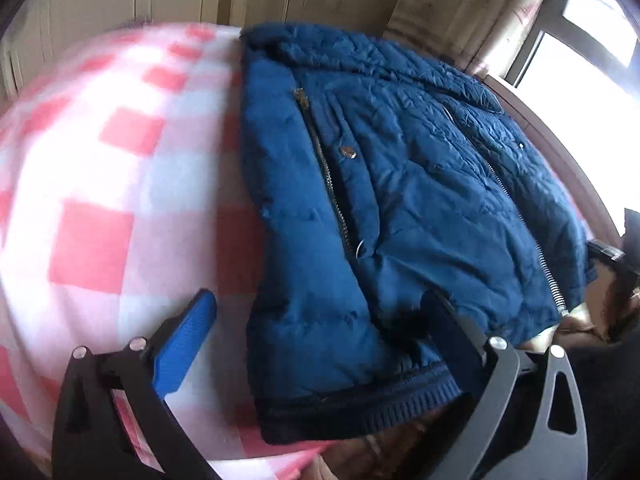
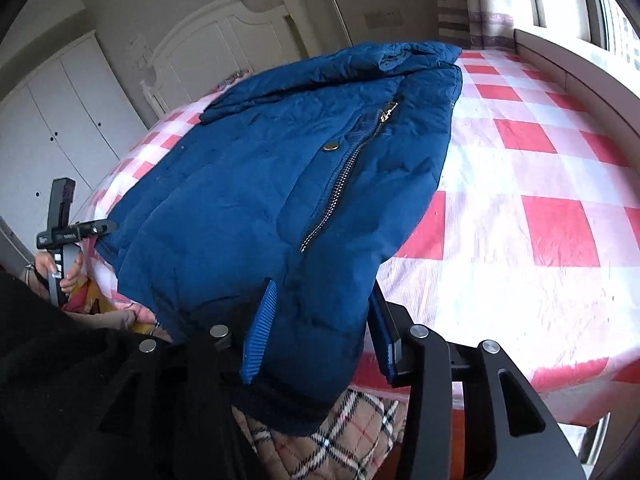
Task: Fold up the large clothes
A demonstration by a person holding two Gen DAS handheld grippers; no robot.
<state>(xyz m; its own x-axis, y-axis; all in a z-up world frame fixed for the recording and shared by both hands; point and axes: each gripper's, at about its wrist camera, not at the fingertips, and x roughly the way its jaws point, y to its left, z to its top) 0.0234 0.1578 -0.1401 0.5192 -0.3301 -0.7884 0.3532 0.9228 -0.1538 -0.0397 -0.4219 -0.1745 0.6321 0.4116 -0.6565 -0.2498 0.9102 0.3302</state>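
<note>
Pink-checked bedding (image 2: 540, 216) carries our blue jacket (image 2: 280, 168). Our right gripper (image 2: 320, 320) straddles its hem; whether the wide-spread left gripper (image 1: 320, 316) holds it, we cannot tell.

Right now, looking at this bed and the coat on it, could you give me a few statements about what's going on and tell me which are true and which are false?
1. The blue jacket lies on a bed covered by a red-and-white checked sheet. True.
2. The jacket's zipper is done up all the way to the collar. False: it lies unzipped, its teeth showing along an open front edge.
3. The right gripper has its blue fingers on either side of the jacket's lower hem area. True.
4. The left gripper is clamped tightly shut. False: its fingers stand wide apart, one over the sheet, one at the jacket.
5. The jacket is green. False: it is blue.
</note>
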